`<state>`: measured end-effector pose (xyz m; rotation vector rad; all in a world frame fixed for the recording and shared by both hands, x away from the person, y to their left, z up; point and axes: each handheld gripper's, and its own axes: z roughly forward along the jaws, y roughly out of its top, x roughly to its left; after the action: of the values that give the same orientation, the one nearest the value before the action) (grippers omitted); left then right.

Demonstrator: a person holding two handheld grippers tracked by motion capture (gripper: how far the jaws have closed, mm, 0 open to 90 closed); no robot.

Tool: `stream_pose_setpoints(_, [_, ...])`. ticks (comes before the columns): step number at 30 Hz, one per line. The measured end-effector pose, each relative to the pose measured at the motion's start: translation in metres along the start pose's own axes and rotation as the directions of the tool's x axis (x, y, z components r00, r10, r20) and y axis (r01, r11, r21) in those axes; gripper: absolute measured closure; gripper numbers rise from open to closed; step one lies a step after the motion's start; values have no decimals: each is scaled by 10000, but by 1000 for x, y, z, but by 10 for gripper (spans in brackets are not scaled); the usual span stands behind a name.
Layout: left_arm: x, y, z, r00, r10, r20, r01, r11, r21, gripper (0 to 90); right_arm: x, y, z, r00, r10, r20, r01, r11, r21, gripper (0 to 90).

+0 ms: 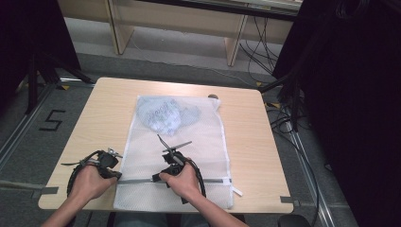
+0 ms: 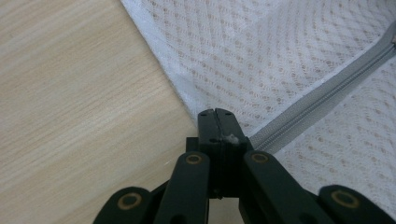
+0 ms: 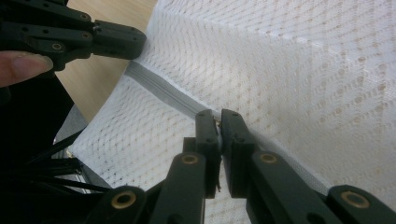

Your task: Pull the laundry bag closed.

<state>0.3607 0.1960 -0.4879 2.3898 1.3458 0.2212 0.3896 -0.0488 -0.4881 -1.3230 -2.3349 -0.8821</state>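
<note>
Legibly, floor marking "5" (image 1: 52,120); both claws pinch the mesh bag's (image 1: 198,142) zipper (image 3: 163,91).

White mesh laundry bag (image 1: 189,156) flat on table, grey zipper (image 2: 322,100) near front edge, crumpled pale garment (image 1: 163,113), perhaps plastic-wrapped, inside.

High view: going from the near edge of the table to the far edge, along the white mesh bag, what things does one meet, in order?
Grey zipper with the right gripper on it → bare white mesh of the bag → bluish crumpled item inside the bag → small dark object at the bag's far corner.
</note>
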Motion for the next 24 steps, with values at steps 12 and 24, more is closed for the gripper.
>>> stream_pose_setpoints(12, [-1, 0, 0, 10000, 26, -28, -26, 10000, -59, 900, -1, 0, -4, 9998, -21, 197, 22, 10000, -43, 870])
stream_pose_setpoints(24, [-1, 0, 0, 10000, 26, -45, -26, 10000, -42, 900, -4, -1, -10, 9996, -33, 276, 32, 10000, 43, 870])
